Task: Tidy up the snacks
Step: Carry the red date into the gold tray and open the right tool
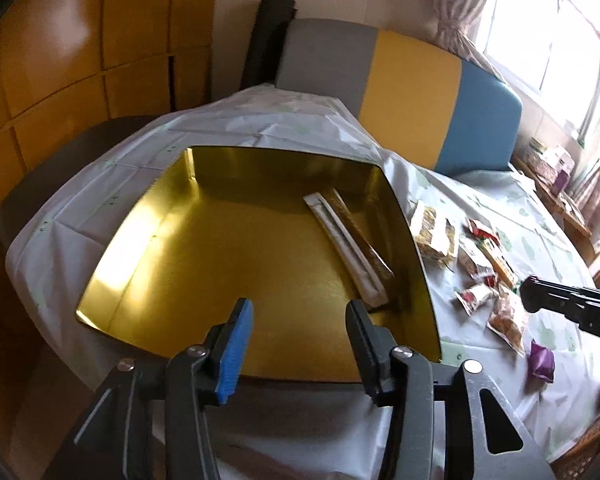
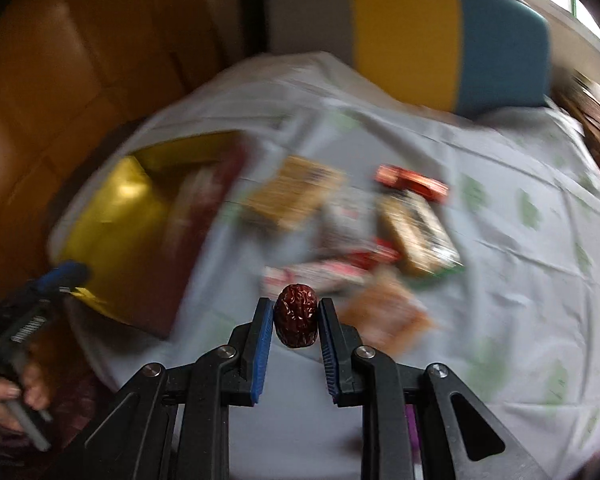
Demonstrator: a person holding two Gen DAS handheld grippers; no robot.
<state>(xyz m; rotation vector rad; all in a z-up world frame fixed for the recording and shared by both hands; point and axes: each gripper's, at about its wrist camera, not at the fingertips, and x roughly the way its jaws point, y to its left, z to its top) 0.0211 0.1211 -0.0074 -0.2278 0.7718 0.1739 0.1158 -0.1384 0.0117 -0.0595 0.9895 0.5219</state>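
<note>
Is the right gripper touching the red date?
Touching. In the right wrist view, the right gripper has both blue pads pressed against the red date.

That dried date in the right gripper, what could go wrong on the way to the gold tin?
The date is small and rounded, pinched only near the right gripper tips, so it might slip out. The gold tin has raised walls it could clip. The left gripper, open and empty, hovers over the tin and may obstruct.
</note>
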